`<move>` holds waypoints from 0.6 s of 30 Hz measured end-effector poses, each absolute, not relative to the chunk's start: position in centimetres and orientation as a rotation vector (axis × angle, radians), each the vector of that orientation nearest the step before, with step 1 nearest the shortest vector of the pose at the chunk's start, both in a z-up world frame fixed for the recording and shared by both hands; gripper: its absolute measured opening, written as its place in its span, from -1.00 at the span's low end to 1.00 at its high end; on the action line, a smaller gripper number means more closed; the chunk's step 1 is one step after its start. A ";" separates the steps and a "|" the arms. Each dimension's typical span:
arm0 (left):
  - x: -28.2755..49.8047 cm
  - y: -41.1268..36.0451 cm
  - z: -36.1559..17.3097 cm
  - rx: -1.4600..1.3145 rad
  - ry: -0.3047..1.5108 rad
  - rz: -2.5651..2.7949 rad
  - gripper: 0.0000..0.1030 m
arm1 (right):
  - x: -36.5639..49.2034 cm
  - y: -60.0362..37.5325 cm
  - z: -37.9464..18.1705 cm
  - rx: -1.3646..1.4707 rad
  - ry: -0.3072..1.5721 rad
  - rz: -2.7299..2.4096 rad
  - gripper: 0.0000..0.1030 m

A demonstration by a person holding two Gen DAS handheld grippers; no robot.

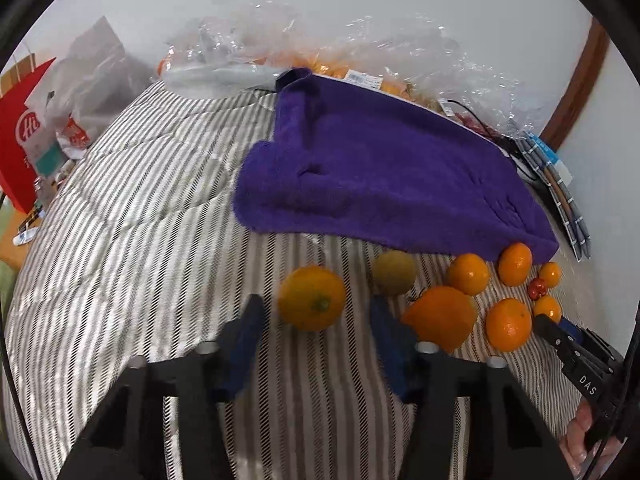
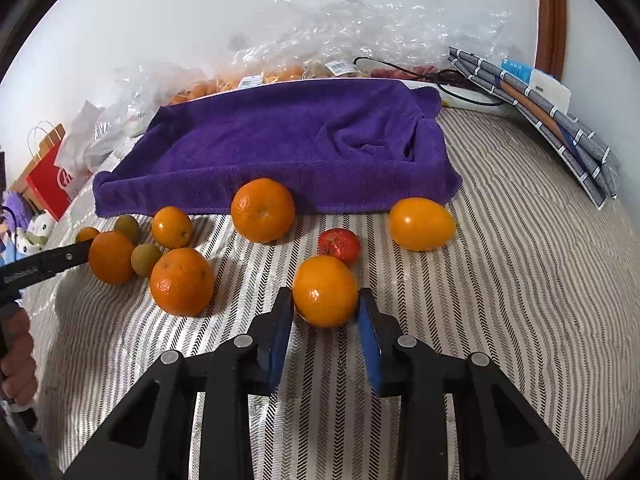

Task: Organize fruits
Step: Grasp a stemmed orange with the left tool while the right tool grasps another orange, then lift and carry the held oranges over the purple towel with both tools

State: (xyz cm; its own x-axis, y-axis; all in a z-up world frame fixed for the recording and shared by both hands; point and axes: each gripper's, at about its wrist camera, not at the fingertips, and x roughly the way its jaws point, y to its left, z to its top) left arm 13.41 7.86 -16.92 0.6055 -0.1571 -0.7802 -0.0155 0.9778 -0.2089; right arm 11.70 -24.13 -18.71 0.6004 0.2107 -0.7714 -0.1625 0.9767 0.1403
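Note:
Several oranges, small greenish fruits and a red fruit lie on the striped bedcover in front of a purple towel (image 1: 384, 168), which also shows in the right wrist view (image 2: 280, 140). My left gripper (image 1: 316, 308) is open, with an orange (image 1: 312, 298) just ahead between its blue fingers, which do not touch it. My right gripper (image 2: 325, 304) has its blue pads against both sides of an orange (image 2: 325, 296) resting on the cover. A red fruit (image 2: 339, 245) lies just behind that orange. An oval orange fruit (image 2: 422, 223) lies to the right.
A cluster of oranges (image 2: 182, 280) and greenish fruits (image 2: 145, 258) lies left of my right gripper. Clear plastic bags of fruit (image 2: 320, 40) line the wall. A red paper bag (image 1: 20, 140) stands at the left; folded grey cloths (image 2: 560, 128) lie at the right.

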 end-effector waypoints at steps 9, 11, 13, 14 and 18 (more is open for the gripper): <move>12.9 8.3 -16.9 -0.235 0.907 -0.102 -0.36 | 10.6 -25.0 -18.0 0.091 0.850 0.256 -0.37; 12.4 8.6 -16.8 -0.231 0.902 -0.094 -0.36 | 10.2 -25.0 -17.8 0.082 0.841 0.250 -0.38; 11.9 8.8 -16.7 -0.235 0.895 -0.090 -0.36 | 10.0 -25.0 -17.7 0.074 0.835 0.247 -0.38; 11.7 8.9 -16.6 -0.240 0.894 -0.088 -0.36 | 9.9 -25.0 -17.6 0.071 0.833 0.245 -0.38; 11.0 8.8 -16.4 -0.237 0.899 -0.090 -0.36 | 9.2 -25.2 -17.1 0.064 0.833 0.237 -0.38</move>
State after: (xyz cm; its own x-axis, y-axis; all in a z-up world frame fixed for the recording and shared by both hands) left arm 11.03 8.77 -16.36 0.6203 -0.1769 -0.7641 -0.0216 0.9700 -0.2421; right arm 9.16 -25.20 -17.12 0.6478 0.2333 -0.7252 -0.1829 0.9717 0.1491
